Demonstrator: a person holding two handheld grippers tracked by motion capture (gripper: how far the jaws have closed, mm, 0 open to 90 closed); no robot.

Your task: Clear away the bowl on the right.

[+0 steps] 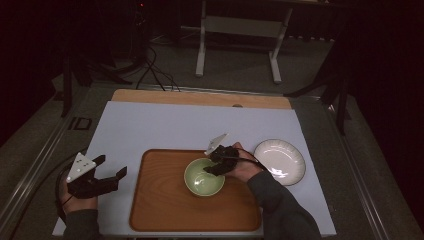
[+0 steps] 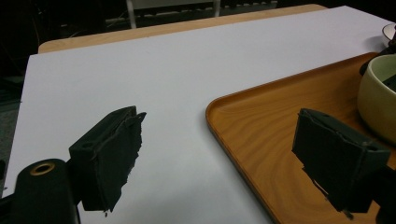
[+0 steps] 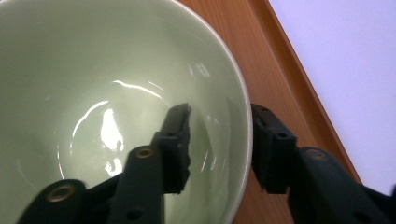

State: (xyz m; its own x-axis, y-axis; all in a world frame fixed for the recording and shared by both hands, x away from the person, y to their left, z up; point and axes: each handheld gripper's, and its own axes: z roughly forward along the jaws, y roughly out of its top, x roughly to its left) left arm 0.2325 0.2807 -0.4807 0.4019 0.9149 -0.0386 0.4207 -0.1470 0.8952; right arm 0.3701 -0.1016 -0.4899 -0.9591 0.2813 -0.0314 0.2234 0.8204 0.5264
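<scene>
The pale green bowl (image 1: 204, 176) sat upright near the middle of the wooden tray (image 1: 160, 210), a white plate (image 1: 280, 160) just beside the tray on the white sheet (image 1: 165, 125). The bowl looked just set down, so the next move called for lifting clear without nudging the rim. The right gripper (image 3: 219, 140) straddled that rim, jaws apart, pads off it. The left gripper (image 1: 111, 167) waited wide open, empty, beside the tray.

The green bowl (image 3: 107, 93) is glossy glazed ceramic, smooth and mirror-bright inside. The tray (image 2: 275, 140) shows satin, grained wood. A matt white sheet (image 2: 154, 74), perhaps paper, covers the worktop. The white plate (image 1: 280, 161) looks glazed, faintly ribbed.
</scene>
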